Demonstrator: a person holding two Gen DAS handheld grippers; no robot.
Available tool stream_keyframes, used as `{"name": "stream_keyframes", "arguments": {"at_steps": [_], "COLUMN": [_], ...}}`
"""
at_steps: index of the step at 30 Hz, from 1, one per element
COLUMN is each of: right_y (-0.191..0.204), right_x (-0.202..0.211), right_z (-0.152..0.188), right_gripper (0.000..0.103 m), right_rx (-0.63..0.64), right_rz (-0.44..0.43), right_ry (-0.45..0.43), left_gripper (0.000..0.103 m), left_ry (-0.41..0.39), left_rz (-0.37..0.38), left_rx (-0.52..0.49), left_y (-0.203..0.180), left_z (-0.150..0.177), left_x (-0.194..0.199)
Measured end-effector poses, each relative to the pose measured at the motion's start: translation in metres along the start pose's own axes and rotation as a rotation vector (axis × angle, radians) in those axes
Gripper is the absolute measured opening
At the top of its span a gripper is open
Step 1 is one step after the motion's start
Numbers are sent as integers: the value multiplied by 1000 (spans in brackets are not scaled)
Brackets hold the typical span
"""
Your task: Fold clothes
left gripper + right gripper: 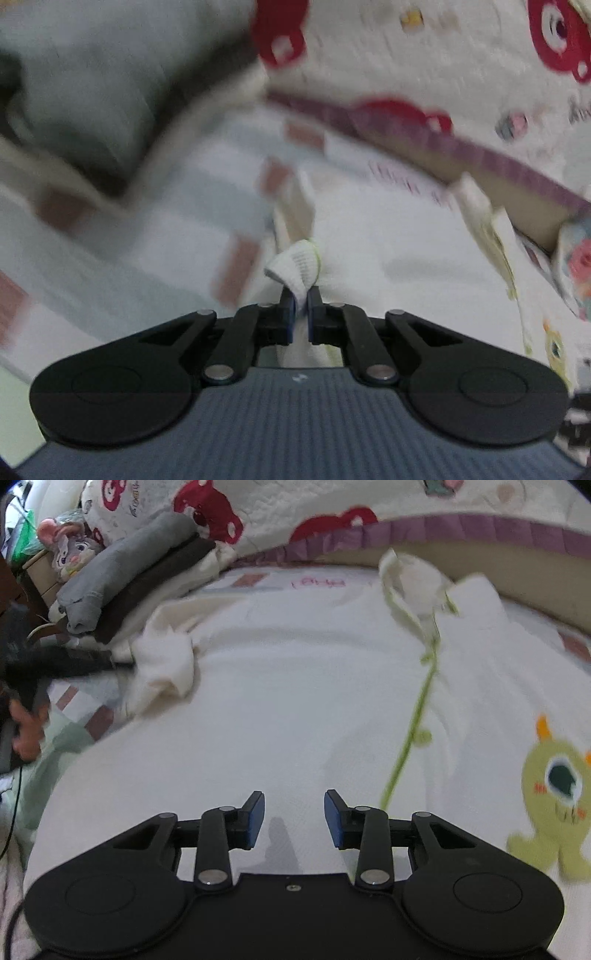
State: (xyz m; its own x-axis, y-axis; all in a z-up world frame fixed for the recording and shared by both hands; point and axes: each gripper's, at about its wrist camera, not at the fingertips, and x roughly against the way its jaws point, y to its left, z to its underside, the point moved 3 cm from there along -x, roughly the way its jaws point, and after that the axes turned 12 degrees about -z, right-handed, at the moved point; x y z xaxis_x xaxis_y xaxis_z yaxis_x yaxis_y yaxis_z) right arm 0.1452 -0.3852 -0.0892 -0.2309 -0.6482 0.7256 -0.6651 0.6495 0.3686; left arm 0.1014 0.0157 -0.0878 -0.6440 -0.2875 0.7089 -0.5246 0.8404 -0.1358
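My left claw [301,308] pinches the white top's cuff [295,264]. My right claw [294,821] gapes over the top [277,686], its green seam [410,731] running away from me

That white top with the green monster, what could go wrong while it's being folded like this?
The left gripper pinches only a small ribbed cuff of the white top, so the fabric might slip out when pulled. The right gripper is open above the cloth and holds nothing, so the garment may drag and bunch. The sleeve could also brush the stack of folded clothes nearby.
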Motion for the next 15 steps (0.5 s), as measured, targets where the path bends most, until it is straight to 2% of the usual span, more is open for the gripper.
{"name": "stream_keyframes", "arguments": {"at_steps": [2, 6, 10, 13, 15], "right_y": [-5, -14, -15, -17, -18], "right_x": [3, 9, 10, 9, 8], "right_z": [8, 11, 11, 10, 11], "right_gripper": [41, 41, 41, 41, 41], "right_rx": [-15, -59, -37, -58, -63], "right_rz": [-1, -22, -27, -37, -41], "right_ry": [3, -30, -26, -34, -35], "left_gripper": [6, 6, 6, 6, 6], "left_ry": [-95, -211, -337, -435, -414], "left_rz": [-83, -220, -366, -488, -561], "left_rx": [-50, -199, -285, -334, -335], "left_y": [11, 35, 59, 74, 87], "left_z": [-23, -78, -152, -196, -218], "left_x": [29, 73, 106, 125, 115]}}
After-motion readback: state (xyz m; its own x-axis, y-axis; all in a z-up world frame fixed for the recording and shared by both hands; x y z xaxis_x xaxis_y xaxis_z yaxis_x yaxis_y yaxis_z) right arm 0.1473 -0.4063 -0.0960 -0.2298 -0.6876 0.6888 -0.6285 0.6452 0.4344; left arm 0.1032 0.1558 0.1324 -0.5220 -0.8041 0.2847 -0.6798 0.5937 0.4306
